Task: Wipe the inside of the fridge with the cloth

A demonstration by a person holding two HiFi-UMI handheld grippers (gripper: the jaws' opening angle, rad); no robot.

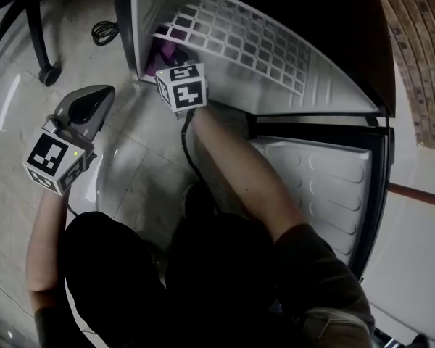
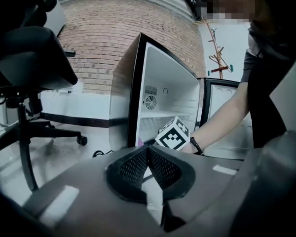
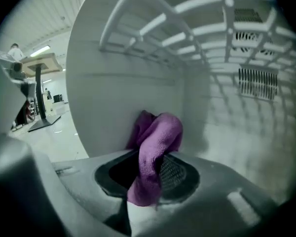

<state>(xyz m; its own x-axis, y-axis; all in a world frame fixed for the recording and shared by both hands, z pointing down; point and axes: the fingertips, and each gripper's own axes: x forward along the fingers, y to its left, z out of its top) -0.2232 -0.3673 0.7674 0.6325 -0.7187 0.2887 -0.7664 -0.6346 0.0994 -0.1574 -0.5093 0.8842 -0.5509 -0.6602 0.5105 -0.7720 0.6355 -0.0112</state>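
The small fridge (image 1: 326, 85) stands open, with a white wire shelf (image 1: 239, 38) inside. My right gripper (image 3: 150, 169) is inside it, below the wire shelf (image 3: 187, 19), shut on a purple cloth (image 3: 155, 142). The bunched cloth touches the white left inner wall (image 3: 113, 107). In the head view, the cloth (image 1: 162, 55) shows just past the right gripper's marker cube (image 1: 181, 85). My left gripper (image 1: 93, 104) hangs outside over the floor, left of the fridge, shut and holding nothing. From the left gripper (image 2: 148, 151) view, the fridge (image 2: 163, 98) and the right marker cube (image 2: 172, 135) lie ahead.
The fridge door (image 1: 326, 187) is swung open at the right. An office chair (image 2: 24, 83) stands on the glossy floor to the left, and a coiled cable (image 1: 104, 31) lies near the fridge's corner. A brick wall (image 2: 103, 38) stands behind the fridge.
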